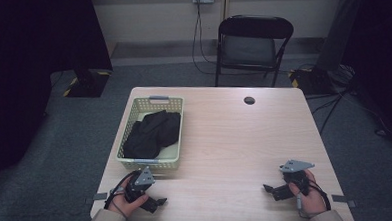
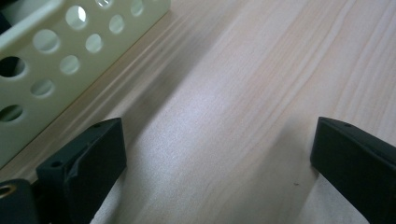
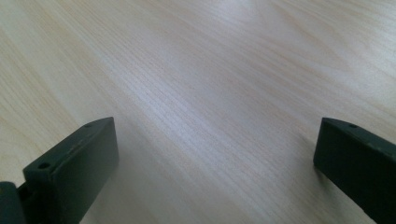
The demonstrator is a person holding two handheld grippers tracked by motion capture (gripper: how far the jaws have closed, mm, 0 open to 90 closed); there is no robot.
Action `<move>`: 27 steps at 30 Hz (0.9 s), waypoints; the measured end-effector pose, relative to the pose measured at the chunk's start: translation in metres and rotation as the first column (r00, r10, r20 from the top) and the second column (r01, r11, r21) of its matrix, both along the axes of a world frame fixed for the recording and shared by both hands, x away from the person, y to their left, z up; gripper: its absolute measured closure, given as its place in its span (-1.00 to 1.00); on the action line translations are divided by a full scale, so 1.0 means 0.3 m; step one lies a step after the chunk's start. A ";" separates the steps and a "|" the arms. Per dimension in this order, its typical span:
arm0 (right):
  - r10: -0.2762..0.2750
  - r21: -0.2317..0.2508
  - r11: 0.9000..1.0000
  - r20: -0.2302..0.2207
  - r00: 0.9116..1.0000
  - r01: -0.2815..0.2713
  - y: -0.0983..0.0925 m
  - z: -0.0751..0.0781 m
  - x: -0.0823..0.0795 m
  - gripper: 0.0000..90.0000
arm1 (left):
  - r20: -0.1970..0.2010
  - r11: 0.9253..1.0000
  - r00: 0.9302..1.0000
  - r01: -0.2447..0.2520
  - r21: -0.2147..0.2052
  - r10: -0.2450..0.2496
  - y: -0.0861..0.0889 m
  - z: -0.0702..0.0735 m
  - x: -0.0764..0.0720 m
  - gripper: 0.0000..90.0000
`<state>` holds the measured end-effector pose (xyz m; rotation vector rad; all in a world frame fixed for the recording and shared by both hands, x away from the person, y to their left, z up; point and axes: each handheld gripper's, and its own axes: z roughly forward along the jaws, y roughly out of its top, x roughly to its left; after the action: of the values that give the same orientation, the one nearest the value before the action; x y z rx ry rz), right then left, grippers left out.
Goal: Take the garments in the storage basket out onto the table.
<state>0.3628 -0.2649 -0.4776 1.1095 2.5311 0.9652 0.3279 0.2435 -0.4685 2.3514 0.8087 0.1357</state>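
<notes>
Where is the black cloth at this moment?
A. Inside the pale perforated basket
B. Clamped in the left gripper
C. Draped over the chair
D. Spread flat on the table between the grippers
A: the black cloth lies bunched inside the basket, and both grippers are open over bare table.

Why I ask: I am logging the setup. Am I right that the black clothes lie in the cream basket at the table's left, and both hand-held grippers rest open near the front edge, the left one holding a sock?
Not quite: the left hand-held gripper holds nothing. The left gripper view shows bare table between its open jaws. The black clothes do lie in the cream basket, and the right hand-held gripper is open too.
</notes>
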 end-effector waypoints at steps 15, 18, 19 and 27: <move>0.000 0.000 1.000 0.000 1.000 0.000 0.000 0.000 0.000 -1.00 | -0.022 0.999 0.999 0.022 -0.042 -0.023 -0.016 0.052 0.000 -0.94; 0.000 0.000 1.000 0.000 1.000 0.000 0.000 0.000 0.000 -1.00 | -0.030 0.999 0.999 0.025 -0.034 -0.026 -0.020 0.061 -0.001 -0.93; 0.000 0.000 1.000 0.000 1.000 0.000 0.000 0.000 0.000 -1.00 | -0.033 0.999 0.999 0.026 -0.033 -0.027 -0.021 0.064 -0.001 -0.92; 0.000 0.000 1.000 0.000 1.000 0.000 0.000 0.000 0.000 -1.00 | -0.040 0.998 0.999 0.019 -0.060 -0.021 -0.013 0.100 0.006 -0.92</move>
<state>0.3627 -0.2649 -0.4776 1.1096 2.5310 0.9652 0.3298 0.2395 -0.4384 2.3121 0.7973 0.0549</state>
